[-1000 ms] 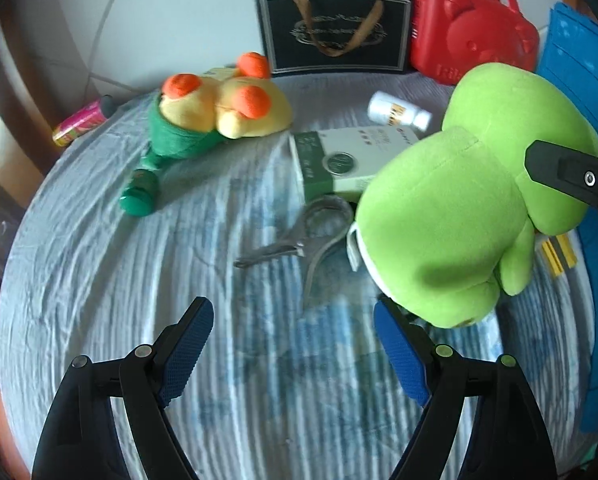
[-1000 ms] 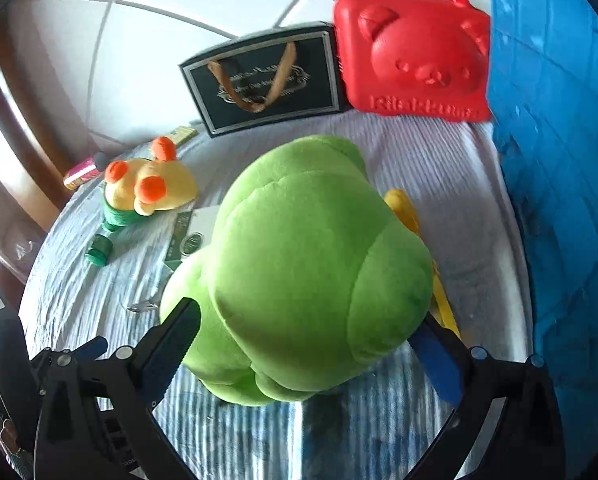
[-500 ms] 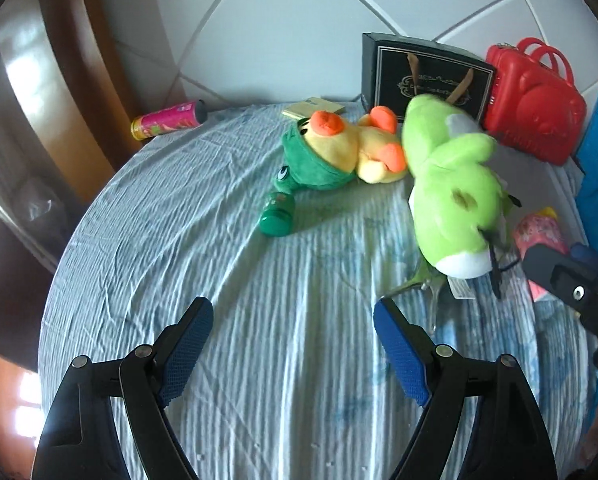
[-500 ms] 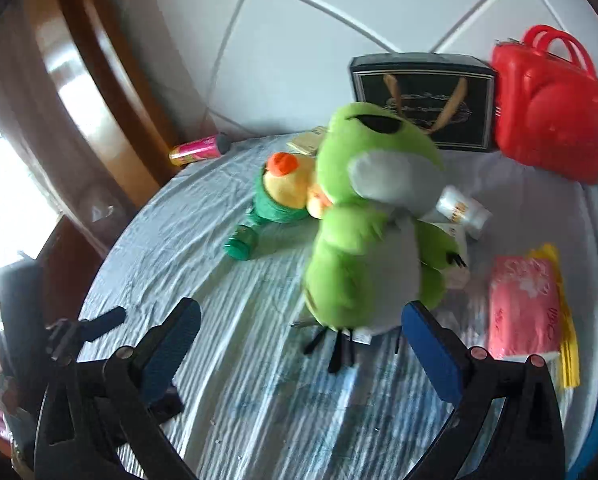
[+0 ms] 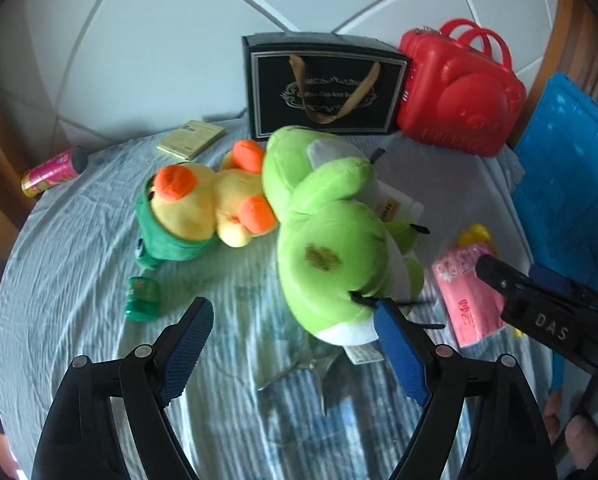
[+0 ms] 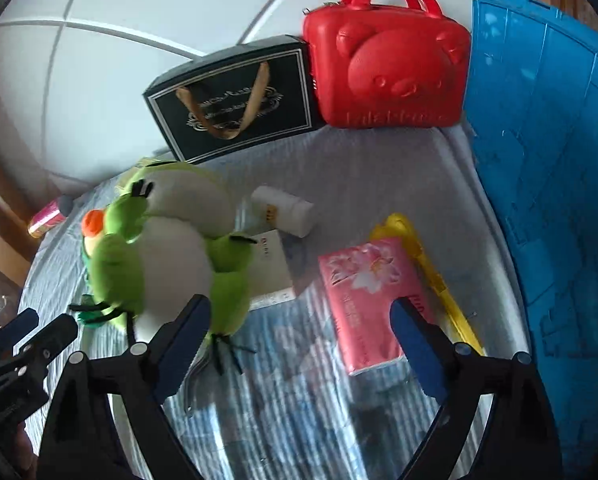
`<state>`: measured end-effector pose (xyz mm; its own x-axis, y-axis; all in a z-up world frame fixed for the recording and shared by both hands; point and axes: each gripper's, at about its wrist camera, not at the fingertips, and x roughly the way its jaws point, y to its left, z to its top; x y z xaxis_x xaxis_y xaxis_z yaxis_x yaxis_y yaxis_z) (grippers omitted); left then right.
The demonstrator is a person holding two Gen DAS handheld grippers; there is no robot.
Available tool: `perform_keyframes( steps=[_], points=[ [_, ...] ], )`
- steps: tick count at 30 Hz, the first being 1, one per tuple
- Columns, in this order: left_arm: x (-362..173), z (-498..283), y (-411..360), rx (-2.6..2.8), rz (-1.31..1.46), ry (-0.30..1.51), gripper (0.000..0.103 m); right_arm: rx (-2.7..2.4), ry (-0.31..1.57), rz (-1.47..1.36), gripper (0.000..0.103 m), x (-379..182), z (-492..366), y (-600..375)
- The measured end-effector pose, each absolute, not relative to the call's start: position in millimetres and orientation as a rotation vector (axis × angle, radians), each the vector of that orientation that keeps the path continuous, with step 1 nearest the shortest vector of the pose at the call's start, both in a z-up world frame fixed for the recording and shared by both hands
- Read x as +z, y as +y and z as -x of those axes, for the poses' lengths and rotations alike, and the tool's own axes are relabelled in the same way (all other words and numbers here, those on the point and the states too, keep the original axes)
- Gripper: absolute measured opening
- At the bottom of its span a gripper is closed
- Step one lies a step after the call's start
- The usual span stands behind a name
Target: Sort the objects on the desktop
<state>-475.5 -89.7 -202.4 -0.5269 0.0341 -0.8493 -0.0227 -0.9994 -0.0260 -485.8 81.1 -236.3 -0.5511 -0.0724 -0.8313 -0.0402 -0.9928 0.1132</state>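
A green frog plush (image 5: 331,240) lies on the cloth-covered table next to a yellow and orange plush (image 5: 203,208); the frog also shows in the right wrist view (image 6: 167,256). My left gripper (image 5: 295,348) is open and empty, just in front of the frog. My right gripper (image 6: 299,344) is open and empty, with the frog at its left finger and a pink tissue pack (image 6: 367,292) by its right finger. A white bottle (image 6: 283,210) and a white box (image 6: 269,272) lie behind the frog.
A black gift bag (image 6: 235,100) and a red bear case (image 6: 387,68) stand at the back. A blue crate (image 6: 547,160) is on the right. A green cap (image 5: 141,300), a pink can (image 5: 51,172), a yellow pad (image 5: 191,144), a yellow object (image 6: 427,276) and metal scissors (image 5: 311,364) lie about.
The frog plush, held up by the right gripper before, now lies on the table beside the yellow plush. The right gripper has let it go and drawn back to the right.
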Motion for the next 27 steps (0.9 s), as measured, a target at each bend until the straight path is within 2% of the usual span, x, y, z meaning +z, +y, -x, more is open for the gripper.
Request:
perform_keyframes(
  steps=[4, 9, 11, 15, 18, 27],
  points=[
    [-228, 491, -87, 2.738, 1.544, 0.06, 0.083, -2.697, -0.178, -1.565, 0.083, -268, 525, 86],
    [-226, 495, -130, 2.959, 1.549, 0.259, 0.082, -2.495, -0.12, -1.614, 0.083, -303, 545, 38],
    [-230, 501, -161, 3.01, 1.639, 0.228, 0.08, -2.396, -0.098, -1.593, 0.083, -308, 543, 6],
    [-229, 495, -206, 3.018, 1.738, 0.02, 0.08, -2.194, -0.075, -1.539, 0.083, -314, 532, -64],
    [-221, 483, -204, 2.992, 1.698, -0.012, 0.08, -2.114, -0.082, -1.542, 0.083, -316, 520, -86],
    [-242, 469, -171, 2.874, 1.664, 0.053, 0.081, -2.379, -0.039, -1.496, 0.083, -255, 492, -12]
  ],
)
